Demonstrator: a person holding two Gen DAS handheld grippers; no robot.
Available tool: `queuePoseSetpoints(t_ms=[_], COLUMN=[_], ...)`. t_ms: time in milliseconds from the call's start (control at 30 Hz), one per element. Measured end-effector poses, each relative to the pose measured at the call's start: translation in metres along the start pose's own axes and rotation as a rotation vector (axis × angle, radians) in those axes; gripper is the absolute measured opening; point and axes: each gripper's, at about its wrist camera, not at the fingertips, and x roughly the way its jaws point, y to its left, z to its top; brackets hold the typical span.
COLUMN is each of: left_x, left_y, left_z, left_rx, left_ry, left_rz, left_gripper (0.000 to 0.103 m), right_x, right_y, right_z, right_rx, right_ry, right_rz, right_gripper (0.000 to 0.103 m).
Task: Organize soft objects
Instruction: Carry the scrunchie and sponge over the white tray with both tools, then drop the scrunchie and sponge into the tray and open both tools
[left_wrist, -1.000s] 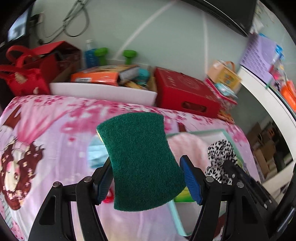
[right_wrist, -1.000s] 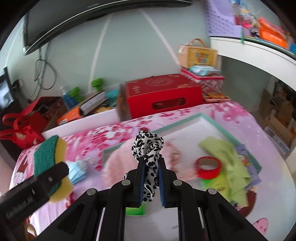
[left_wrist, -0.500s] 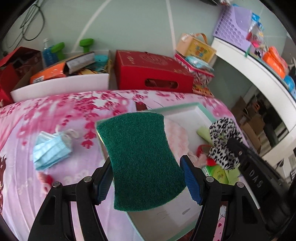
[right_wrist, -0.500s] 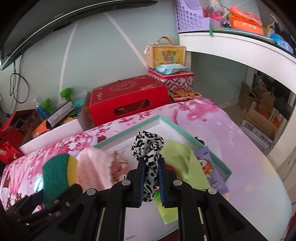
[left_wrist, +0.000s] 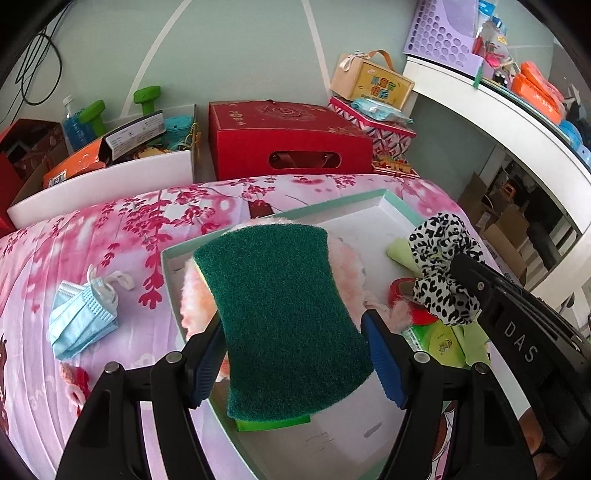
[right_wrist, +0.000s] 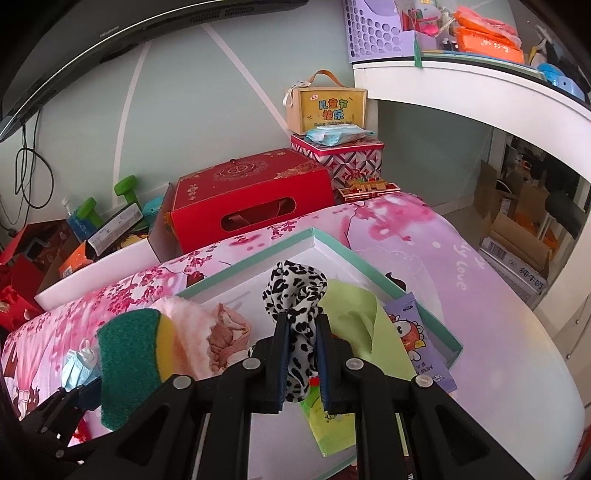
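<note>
Task is partway done. Left gripper (left_wrist: 295, 354) has its fingers clamped on a green sponge (left_wrist: 284, 314), held in the air above the left part of the tray (left_wrist: 397, 210). Right gripper (right_wrist: 301, 363) has its fingers pinched narrow on a leopard scrunchie (right_wrist: 295, 291), also in the air, above the middle of the tray.

Already lying in the tray: a pink fluffy cloth (right_wrist: 192, 325) at its left side, a light green cloth (right_wrist: 354, 317) toward its right side, a red tape roll (left_wrist: 400, 291), a green packet (left_wrist: 436, 339) near the front edge, and a purple packet (right_wrist: 413, 336) by the right rim.

Left to do, as I judge: drop the 2 held items in the tray. 1 blue face mask (left_wrist: 81, 314) lies outside the tray, on the bedspread (left_wrist: 110, 229) to the tray's left, so it likely goes in next.
</note>
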Motion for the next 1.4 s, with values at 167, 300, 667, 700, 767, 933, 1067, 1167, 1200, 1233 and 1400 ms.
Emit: queuePoseSetpoints(t_ms=[167,300,667,700,767,933,1067,1167,1200,1233,1400], left_x=[0.003,-0.003,-0.015,-0.016,-0.018,-0.027,-0.031,-0.032,-0.032,-0.032,-0.030], left_y=[-0.002,-0.003,0.005,0.007,0.010,0.022,0.034,0.044,0.047,0.050,0.064], left_z=[0.000,0.002,0.005,0.006,0.006,0.008,0.009,0.009,0.008,0.008,0.006], left_rx=[0.013,0.020,0.006,0.001,-0.013,-0.050,-0.093,-0.137,-0.151,-0.169,-0.225], left_ry=[0.013,-0.004,-0.024,-0.025,-0.028,-0.054,-0.071,-0.082,-0.088,-0.091,-0.079], left_rz=[-0.004,0.012,0.051,0.053,0.063,0.095,0.129,0.154,0.165,0.179,0.202], left_gripper=[0.075,0.078,0.082,0.082,0.084,0.090,0.091,0.097,0.101,0.101,0.102], right_x=[0.001,0.002,0.000,-0.001,-0.001,0.001,0.004,0.005,0.006,0.007,0.010], right_y=[0.001,0.001,-0.002,-0.002,-0.003,-0.004,-0.007,-0.008,-0.008,-0.008,-0.009], right_z=[0.000,0.000,0.001,0.001,0.002,0.002,0.001,0.000,0.000,0.000,-0.001], right_rx=[-0.003,-0.004,0.009,0.011,0.014,0.012,0.020,0.023,0.023,0.024,0.030], right_ry=[0.004,0.008,0.005,0.004,0.003,0.012,0.024,0.032,0.036,0.040,0.056], right_rz=[0.001,0.006,-0.009,-0.007,-0.009,-0.030,-0.035,-0.034,-0.034,-0.035,-0.035], right_gripper=[0.015,0.018,0.057,0.057,0.060,0.077,0.097,0.102,0.103,0.103,0.103])
